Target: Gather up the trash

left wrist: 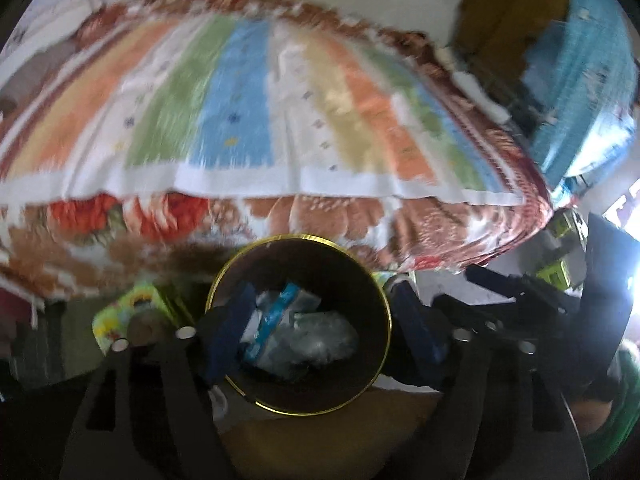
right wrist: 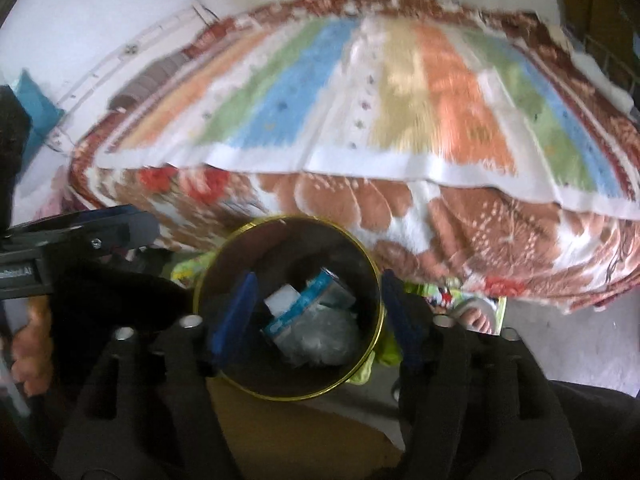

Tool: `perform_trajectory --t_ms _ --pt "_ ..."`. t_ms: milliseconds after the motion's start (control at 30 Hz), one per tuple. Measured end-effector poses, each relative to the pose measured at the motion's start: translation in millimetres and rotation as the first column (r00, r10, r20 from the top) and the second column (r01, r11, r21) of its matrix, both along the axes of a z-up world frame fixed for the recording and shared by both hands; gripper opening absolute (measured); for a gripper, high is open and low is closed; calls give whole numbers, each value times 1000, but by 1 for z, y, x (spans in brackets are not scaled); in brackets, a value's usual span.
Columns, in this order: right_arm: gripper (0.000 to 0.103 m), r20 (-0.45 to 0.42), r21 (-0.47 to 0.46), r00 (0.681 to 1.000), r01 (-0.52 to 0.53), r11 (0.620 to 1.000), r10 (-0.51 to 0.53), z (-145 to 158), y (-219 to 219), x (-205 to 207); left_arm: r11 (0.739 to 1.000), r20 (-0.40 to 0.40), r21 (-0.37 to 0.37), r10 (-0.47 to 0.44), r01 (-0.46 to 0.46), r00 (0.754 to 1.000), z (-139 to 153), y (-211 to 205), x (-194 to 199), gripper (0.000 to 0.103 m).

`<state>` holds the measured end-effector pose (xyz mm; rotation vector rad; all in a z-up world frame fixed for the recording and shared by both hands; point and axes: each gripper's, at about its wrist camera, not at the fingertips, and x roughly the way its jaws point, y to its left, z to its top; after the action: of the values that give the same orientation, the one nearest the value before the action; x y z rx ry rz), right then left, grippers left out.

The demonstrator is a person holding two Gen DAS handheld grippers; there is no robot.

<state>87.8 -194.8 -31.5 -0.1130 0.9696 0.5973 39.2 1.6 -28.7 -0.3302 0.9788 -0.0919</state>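
Now left gripper [left wrist: 320, 332] wide, empty; right gripper [right wrist: 316, 316] likewise, above bin [right wrist: 362, 256].

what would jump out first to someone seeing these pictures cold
First, the wide striped blanket in orange, green and blue, filling the upper half of both views over a floral bedspread. Next, the dark round bin with a gold rim at lower centre, holding crumpled trash including a blue-and-white wrapper. Both sets of blue-tipped tongs, left and right, stand open over it with nothing between them.
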Motion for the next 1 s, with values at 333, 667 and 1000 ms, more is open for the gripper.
perform_trajectory --t_ms 333,667,1000 --pt "94 64 43 998 -14 999 11 14 -33 -50 997 66 61 47 -52 997 -2 2 -54 97" --pt "94 73 87 996 -50 995 43 10 -27 -58 996 64 79 24 -29 998 -9 -3 -57 97" --pt "94 73 91 996 -53 994 47 8 -24 -58 997 65 67 43 -47 997 -11 0 -55 97"
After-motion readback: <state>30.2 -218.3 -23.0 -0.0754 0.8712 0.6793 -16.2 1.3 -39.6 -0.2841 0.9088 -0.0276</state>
